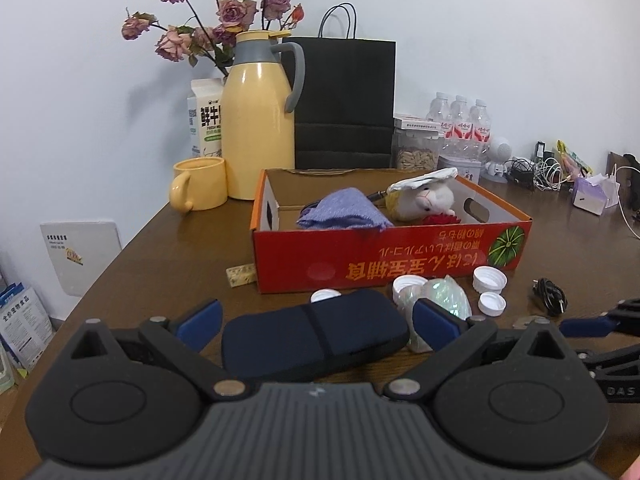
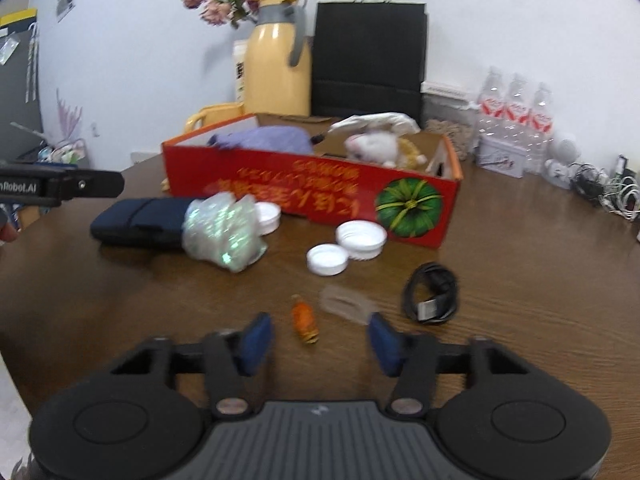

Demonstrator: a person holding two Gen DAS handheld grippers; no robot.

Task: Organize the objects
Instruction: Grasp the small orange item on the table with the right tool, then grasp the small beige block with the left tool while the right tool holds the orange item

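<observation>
My left gripper (image 1: 316, 314) is open around a dark navy case (image 1: 316, 334) that lies flat on the brown table; a gap shows beside each pad. My right gripper (image 2: 319, 330) is open low over the table, with a small orange object (image 2: 305, 322) lying just ahead between its fingers, untouched. A red cardboard box (image 1: 380, 258) holds a purple cloth (image 1: 344, 210) and a white plush toy (image 1: 428, 200). In front of the box lie white caps (image 2: 362, 238), a shiny crumpled bag (image 2: 222, 232), a clear plastic piece (image 2: 344, 304) and a coiled black cable (image 2: 432, 298).
Behind the box stand a yellow thermos jug (image 1: 260, 128), a yellow mug (image 1: 198, 190), a milk carton (image 1: 204, 120), dried roses and a black paper bag (image 1: 344, 104). Water bottles (image 1: 460, 124), jars and tangled cords (image 1: 536, 172) fill the back right. The table edge runs down the left.
</observation>
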